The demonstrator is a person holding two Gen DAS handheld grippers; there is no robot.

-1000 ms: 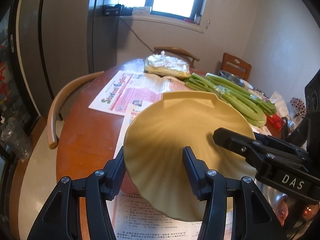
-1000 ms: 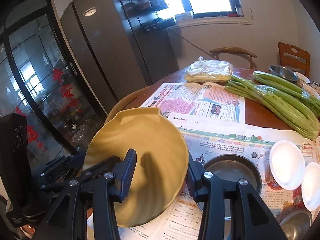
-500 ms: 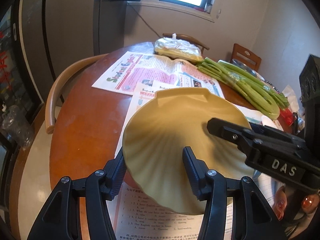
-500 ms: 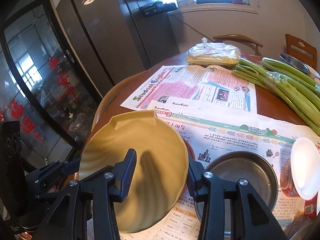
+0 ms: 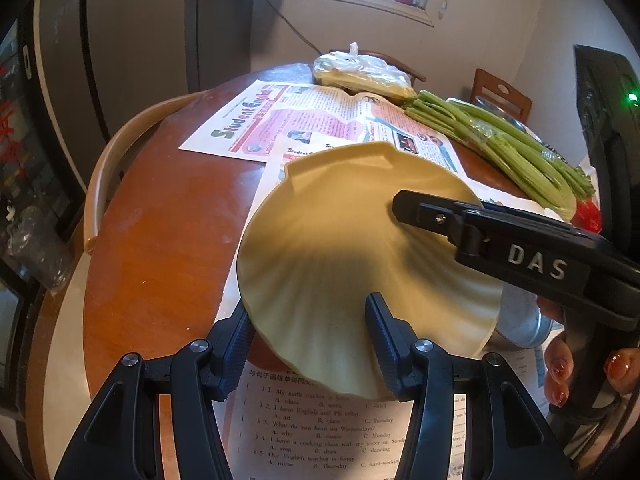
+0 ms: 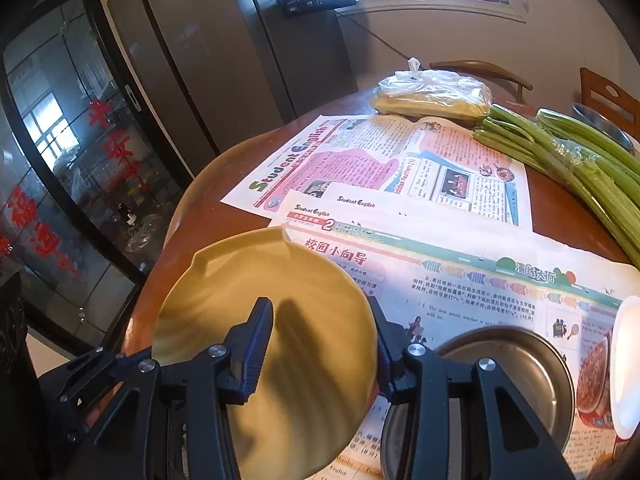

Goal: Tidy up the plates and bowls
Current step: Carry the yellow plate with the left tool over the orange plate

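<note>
1. Between the fingers of the left gripper (image 5: 308, 334) sits the near rim of a yellow shell-shaped plate (image 5: 344, 240). One pad is under the edge and the other lies on the ribbed inner face, so the jaws are closed on the plate at a medium width.
2. From the opposite side, the right gripper (image 6: 320, 344) clamps the same plate (image 6: 256, 320) in the same way, one finger inside and one outside the rim. I think two grips are used because the plate is broad and shallow, and one pinch at the edge could let it swing.
3. The plate is tilted, its far notched edge higher, and it hangs above the printed newspaper sheets (image 6: 460, 264). It does not seem to rest on them, but the underside is hidden.
4. Just beside the plate, on the right gripper's side, stands a steel bowl (image 6: 516, 364), and a white dish (image 6: 626, 364) is at the edge of the picture. Probably the plate is being brought to this group of dishes, or set down near it.
5. Farther away on the round wooden table (image 5: 160, 240) lie green celery stalks (image 5: 508, 148) and a plastic bag of food (image 5: 360, 76), well apart from the plate.
6. A person's fingers (image 5: 560, 372) hold the handle of the right gripper, seen in the left wrist view.
</note>
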